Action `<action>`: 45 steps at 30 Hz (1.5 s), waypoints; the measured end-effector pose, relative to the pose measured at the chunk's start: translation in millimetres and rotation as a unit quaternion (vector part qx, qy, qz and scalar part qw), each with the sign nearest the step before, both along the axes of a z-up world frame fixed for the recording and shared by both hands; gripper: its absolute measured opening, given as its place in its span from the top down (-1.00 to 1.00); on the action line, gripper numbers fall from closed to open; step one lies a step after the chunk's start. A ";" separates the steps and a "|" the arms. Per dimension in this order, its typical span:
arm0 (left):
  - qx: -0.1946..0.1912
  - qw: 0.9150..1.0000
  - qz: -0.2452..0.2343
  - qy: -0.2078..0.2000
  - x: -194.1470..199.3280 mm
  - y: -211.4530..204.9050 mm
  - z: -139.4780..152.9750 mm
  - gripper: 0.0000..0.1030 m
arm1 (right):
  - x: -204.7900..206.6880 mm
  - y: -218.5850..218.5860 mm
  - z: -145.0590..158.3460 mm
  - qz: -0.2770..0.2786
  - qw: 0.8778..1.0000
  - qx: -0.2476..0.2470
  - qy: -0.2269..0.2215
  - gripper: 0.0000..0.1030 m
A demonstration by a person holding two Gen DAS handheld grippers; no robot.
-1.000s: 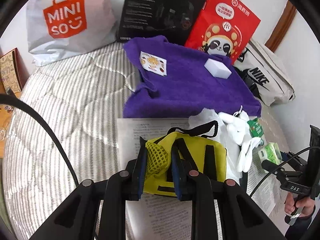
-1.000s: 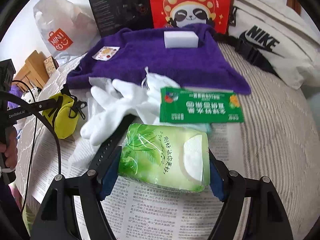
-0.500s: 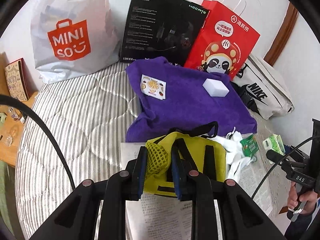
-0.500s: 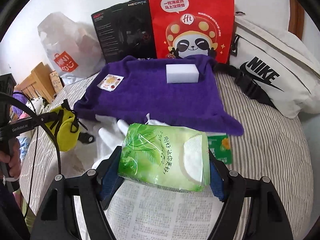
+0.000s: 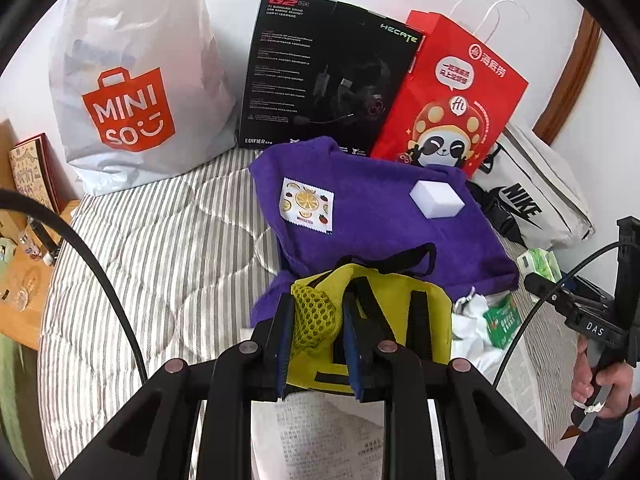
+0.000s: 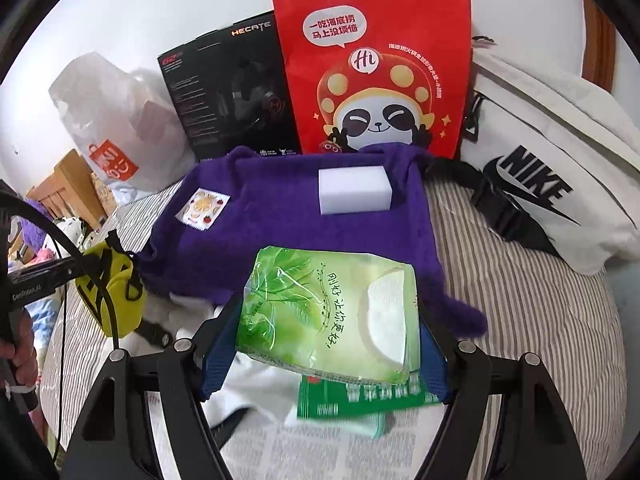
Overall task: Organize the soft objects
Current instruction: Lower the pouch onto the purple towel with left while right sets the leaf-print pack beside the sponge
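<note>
Right wrist view: big striped mattress (image 6: 520, 300) w/ purple towel (image 6: 288, 216) spread ahead, white sponge (image 6: 354, 190) and fruit-print sachet (image 6: 204, 209) already on it. Green tissue pack (image 6: 328, 312) sits clamped crosswise in the right gripper (image 6: 326, 344), jaws wide, pads pressing both ends, hanging over the towel's near edge; towel lies straight ahead, so right hand looks nearer the drop spot. Left side: left gripper (image 5: 316, 344) pinched narrow on the yellow pouch (image 5: 372, 320), mesh corner btwn pads, just short of the towel's edge.
</note>
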State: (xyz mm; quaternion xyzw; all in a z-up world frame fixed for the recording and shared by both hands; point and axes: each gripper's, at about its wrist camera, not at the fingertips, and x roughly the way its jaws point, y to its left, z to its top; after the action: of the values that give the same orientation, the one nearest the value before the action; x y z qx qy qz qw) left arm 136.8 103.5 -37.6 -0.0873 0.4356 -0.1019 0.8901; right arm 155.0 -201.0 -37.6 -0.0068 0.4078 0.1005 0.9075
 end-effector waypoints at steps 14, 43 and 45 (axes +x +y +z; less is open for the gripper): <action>-0.013 1.000 0.012 0.010 52.7 -4.0 -16.6 0.57 | 68.6 -0.2 -9.8 0.013 1.000 0.008 0.010 -0.48; 0.017 0.999 -0.003 0.038 116.0 -31.8 -62.0 0.57 | 128.4 13.6 -75.9 0.021 0.996 -0.048 0.070 -0.48; 0.024 0.999 -0.005 0.043 118.3 -33.7 -65.5 0.56 | 129.0 13.8 -77.7 0.022 0.996 -0.051 0.069 -0.48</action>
State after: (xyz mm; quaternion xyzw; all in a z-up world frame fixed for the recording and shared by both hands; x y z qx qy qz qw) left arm 255.1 69.8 -103.2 -0.0684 0.4758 -0.0923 0.8720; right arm 283.9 -187.1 -115.3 -0.0552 0.4735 0.0994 0.8734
